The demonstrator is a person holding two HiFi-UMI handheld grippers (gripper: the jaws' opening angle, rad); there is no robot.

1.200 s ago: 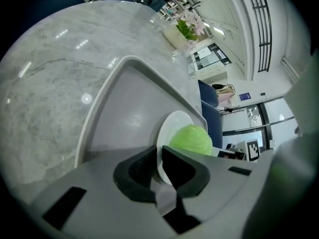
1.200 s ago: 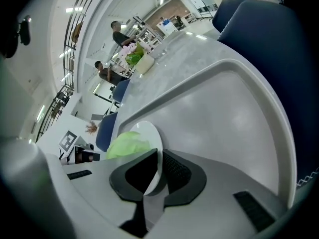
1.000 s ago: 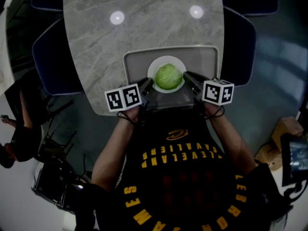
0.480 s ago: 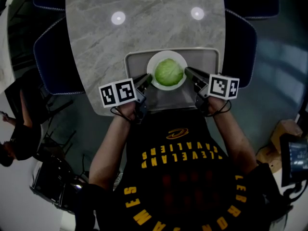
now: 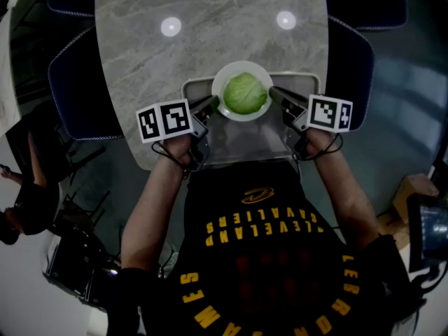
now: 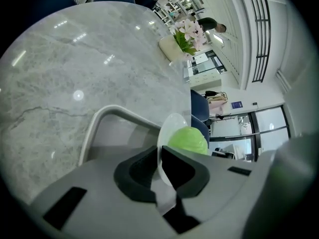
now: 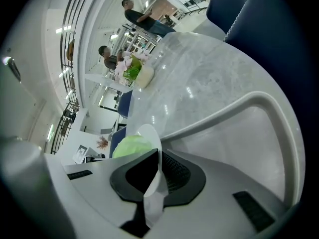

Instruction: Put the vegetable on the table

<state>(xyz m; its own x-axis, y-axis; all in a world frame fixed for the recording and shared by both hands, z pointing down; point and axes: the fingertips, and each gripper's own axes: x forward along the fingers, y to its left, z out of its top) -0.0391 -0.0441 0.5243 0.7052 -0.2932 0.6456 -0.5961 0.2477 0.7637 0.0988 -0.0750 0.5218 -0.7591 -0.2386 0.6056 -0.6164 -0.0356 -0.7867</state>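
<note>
here, a round green vegetable (image 5: 245,93) is seen lying in the middle of a white plate (image 5: 241,67), just above the centre of the head view. the plate is held at 2 opposite edges. its left edge is clamped by the left gripper (image 5: 213,105), whose jaws are closed tight on the thin rim; in the left gripper view the rim (image 6: 162,151) is seen edge-on between the dark pads, with the vegetable (image 6: 188,139) just beyond. its right edge is clamped in the same way by the right gripper (image 5: 274,94), and in the right gripper view the rim (image 7: 152,178) is pinched between the 2 pads, the vegetable (image 7: 130,146) showing at upper left of them. a marker cube is carried on each gripper, 1 at the left (image 5: 164,121) and 1 at the right (image 5: 330,113).

below the plate a grey tray (image 5: 238,145) is seen on the near edge of the marble table (image 5: 210,19); the tray's far rim is overlapped by the plate in the head view, and whether the 2 touch cannot be told. dark blue chairs are placed at the table's left (image 5: 77,82) and right (image 5: 350,68). a vase of flowers (image 6: 185,36) is seen at the table's far end, in the upper middle of the left gripper view. the lower half of the head view is filled by a black shirt (image 5: 259,257) with yellow lettering.
</note>
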